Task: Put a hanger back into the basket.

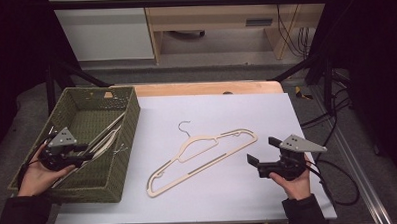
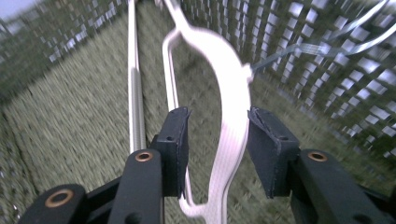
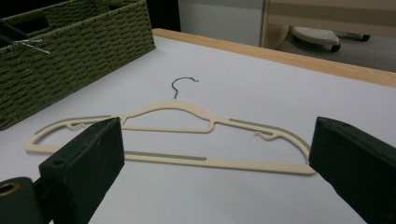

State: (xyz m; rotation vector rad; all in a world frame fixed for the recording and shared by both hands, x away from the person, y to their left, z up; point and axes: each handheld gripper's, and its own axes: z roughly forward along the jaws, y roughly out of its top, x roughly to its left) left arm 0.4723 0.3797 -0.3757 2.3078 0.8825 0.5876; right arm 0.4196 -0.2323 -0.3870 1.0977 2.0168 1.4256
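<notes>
A cream hanger [image 1: 203, 154] with a dark wire hook lies flat on the white table top, and the right gripper view has that hanger [image 3: 168, 106] just ahead. My right gripper [image 1: 263, 151] rests at its right end, jaws wide apart [image 3: 217, 140] with nothing between them. My left gripper [image 1: 90, 155] is down inside the green woven basket [image 1: 132, 124]. In the left gripper view its jaws [image 2: 218, 126] stand apart around a second cream hanger [image 2: 231, 93]. The hanger's band runs between the pads, closer to the right one, and neither pad presses on it.
Another hanger's thin bar [image 2: 135, 93] lies on the basket floor beside the left jaw. The basket wall [image 2: 327, 56] rises close on the right of that view. The table's wooden far edge [image 1: 205, 87] is beyond the white sheet, with cables on the floor at right.
</notes>
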